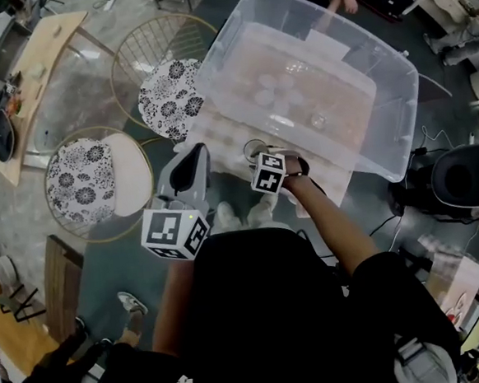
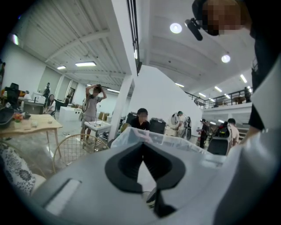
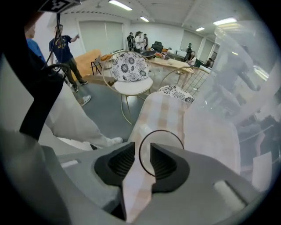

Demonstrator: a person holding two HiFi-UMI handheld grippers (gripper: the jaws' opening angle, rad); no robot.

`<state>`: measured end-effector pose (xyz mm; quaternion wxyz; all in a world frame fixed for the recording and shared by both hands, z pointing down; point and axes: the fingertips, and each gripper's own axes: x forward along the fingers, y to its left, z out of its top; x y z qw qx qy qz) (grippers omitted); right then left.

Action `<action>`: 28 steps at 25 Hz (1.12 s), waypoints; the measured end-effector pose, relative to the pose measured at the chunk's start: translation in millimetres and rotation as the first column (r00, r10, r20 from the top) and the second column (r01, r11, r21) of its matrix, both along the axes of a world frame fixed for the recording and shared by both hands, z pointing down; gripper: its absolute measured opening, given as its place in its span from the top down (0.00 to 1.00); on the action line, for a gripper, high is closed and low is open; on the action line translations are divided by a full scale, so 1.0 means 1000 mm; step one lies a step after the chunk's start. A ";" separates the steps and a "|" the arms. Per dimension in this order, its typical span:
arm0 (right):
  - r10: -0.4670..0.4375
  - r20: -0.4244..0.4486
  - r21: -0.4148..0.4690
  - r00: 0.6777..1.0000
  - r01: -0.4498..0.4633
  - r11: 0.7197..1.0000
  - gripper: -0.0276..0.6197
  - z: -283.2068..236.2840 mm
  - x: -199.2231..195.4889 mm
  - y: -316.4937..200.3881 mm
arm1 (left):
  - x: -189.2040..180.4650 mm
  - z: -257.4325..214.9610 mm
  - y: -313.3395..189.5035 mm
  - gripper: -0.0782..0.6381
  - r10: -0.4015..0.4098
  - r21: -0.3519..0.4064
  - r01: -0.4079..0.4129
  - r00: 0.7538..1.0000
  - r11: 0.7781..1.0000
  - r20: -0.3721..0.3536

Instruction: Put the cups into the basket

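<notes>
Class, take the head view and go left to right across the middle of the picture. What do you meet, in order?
lower floral-cushion chair → left gripper → right gripper → black rounded object

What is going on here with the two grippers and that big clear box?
A person stands over a cloth-covered table with a gripper in each hand. The right gripper is open at a clear cup near the table's edge: the cup's wall stands between the jaws, which do not press it. The left gripper is shut and empty. The clear basket sits behind the cup, with what look like cups already inside.
</notes>
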<state>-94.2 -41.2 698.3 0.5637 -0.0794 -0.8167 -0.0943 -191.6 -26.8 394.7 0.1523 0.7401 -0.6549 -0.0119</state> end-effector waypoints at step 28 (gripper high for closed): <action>-0.208 -0.323 0.072 0.923 0.243 0.967 0.83 0.053 0.004 0.002 | -0.021 0.005 0.013 0.88 -0.075 -0.017 0.075 0.997 0.997 -0.001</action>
